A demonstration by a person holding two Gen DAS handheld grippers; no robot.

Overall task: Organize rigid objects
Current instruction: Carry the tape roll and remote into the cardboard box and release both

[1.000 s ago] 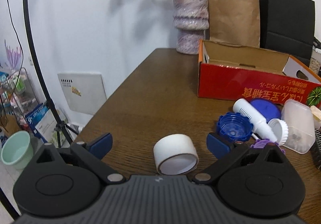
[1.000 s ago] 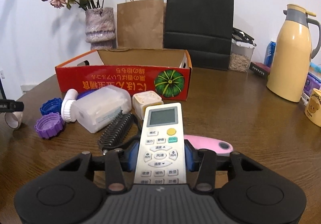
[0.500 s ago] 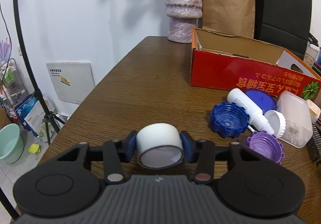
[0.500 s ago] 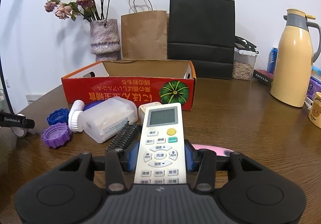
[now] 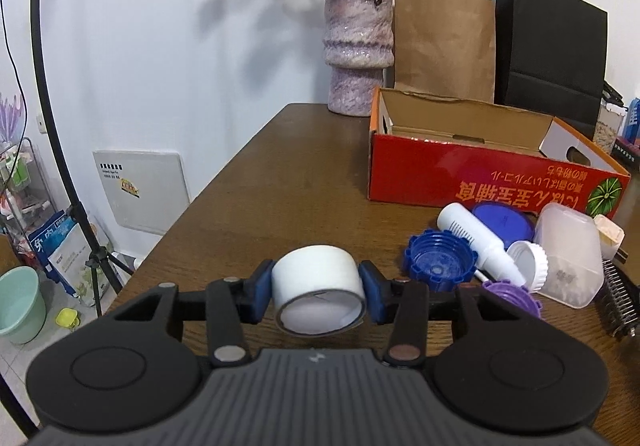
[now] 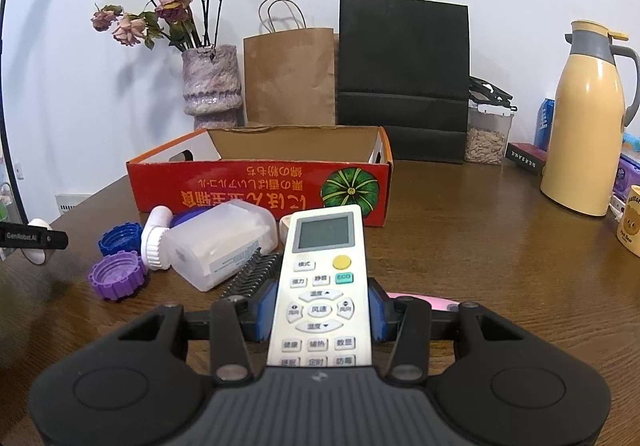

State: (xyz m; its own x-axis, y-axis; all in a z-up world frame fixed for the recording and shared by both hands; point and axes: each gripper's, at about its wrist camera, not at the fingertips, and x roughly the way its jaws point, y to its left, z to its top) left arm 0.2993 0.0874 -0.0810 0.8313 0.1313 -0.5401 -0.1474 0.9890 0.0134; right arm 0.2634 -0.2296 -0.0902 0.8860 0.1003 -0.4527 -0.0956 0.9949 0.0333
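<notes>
Left gripper (image 5: pixel 320 286) "GenRobot.AI"; remote (image 6: pixel 322 286) button "ECO".

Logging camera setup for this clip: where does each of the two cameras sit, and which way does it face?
Left wrist: on the left gripper, looking along the table toward the vase; its fingers clamp a tape roll.
Right wrist: on the right gripper, facing the red box and paper bags; its fingers clamp a remote.
Shared: red box, vase, both bags, blue cap, purple cap; the right view also catches the left gripper's tip.
</notes>
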